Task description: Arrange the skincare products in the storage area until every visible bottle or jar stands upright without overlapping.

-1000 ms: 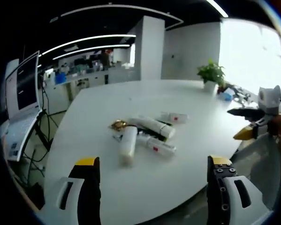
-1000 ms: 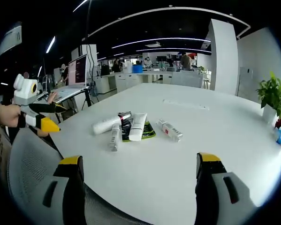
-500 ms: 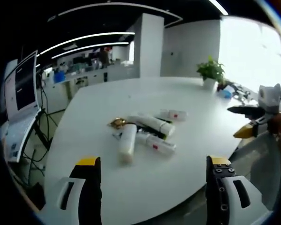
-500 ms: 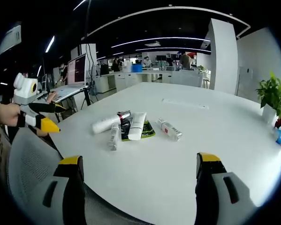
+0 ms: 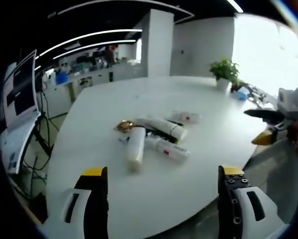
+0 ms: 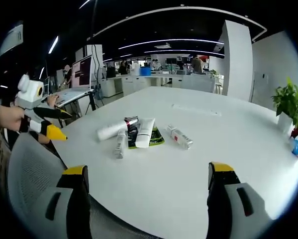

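Since 1 second ago the left gripper view has drifted slightly and the right gripper view hardly at all; the skincare products have not moved. The left gripper [image 5: 158, 181] and right gripper [image 6: 148, 179] both hang wide open, holding nothing, at the near edge of the round white table [image 6: 223, 149]. Mid-table lies a loose cluster: 4 white tubes [image 6: 145, 132], 1 flat dark green sachet [image 6: 157, 140], all lying down, some overlapping.

White tubes [image 6: 145, 133] with red labels lie on a white table [image 6: 198, 164]; black jaws are yellow-tipped.
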Available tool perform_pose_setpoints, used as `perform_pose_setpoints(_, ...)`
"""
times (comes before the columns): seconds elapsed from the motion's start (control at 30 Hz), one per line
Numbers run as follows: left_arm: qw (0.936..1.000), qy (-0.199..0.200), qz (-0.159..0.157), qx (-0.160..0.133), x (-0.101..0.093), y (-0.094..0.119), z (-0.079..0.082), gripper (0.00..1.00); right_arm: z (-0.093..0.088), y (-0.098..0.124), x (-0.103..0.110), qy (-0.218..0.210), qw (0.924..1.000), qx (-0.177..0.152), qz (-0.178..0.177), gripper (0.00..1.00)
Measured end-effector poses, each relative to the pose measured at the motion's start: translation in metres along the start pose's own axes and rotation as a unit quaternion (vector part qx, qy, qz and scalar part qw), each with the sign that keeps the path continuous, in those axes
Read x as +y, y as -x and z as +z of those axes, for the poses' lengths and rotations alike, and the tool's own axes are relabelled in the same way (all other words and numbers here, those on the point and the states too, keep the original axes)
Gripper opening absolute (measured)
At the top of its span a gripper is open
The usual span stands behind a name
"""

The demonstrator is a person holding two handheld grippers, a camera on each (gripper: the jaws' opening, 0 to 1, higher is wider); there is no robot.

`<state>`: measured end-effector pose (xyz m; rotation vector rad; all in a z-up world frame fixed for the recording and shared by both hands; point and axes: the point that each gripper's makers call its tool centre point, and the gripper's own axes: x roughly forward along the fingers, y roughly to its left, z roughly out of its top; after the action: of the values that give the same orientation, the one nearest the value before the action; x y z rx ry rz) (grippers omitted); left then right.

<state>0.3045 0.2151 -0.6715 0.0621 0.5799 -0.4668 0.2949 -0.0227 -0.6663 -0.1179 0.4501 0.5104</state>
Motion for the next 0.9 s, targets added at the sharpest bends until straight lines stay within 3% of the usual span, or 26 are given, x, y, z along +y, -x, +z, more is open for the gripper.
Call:
perform_pose_setpoints(0.37, 0.9996, -0.004, -0.003, 0.027, 0.026, -0.028, 0.014, 0.89, -0.003, -0.001, 0.0, -0.002, 1.0, 0.009, 0.002, 1.0)
perform_pose_setpoints(0.9, 0.995, -0.036, -0.022, 0.09, 0.051, -0.066, 0.018, 0.86, -0.007, -0.003, -0.003, -0.005, 0.9998, 0.021, -0.005, 1.0)
